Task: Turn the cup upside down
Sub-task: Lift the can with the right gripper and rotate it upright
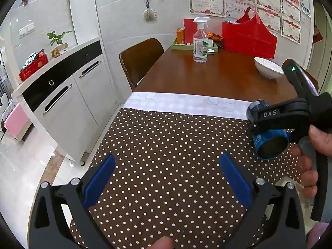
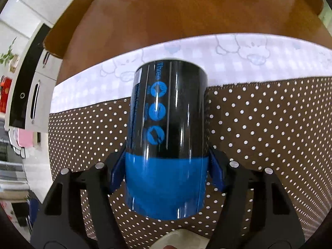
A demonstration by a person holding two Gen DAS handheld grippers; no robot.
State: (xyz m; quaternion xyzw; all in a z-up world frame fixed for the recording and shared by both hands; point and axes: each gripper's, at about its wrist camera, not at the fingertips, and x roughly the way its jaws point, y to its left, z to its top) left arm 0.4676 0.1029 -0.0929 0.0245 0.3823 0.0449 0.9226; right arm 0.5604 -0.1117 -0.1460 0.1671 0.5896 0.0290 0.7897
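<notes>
Cup clamped near its blue end by the right tool, lying sideways above the dotted cloth, likely mid-flip; left tool open, idle alongside.

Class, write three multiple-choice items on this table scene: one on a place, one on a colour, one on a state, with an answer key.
1. Where does the white bowl stand?
A. On bare wood
B. On the dotted cloth
C. In the green tray

2. What colour is the bag?
A. Green
B. Red
C. Black

3. How is the left claw?
A. Shut on the cup
B. Shut, empty
C. Open, empty

Key: 1 A, wood all around it. 2 B, plainly red. 3 C, its pads stand wide apart; the right claw clamps the cup.
</notes>
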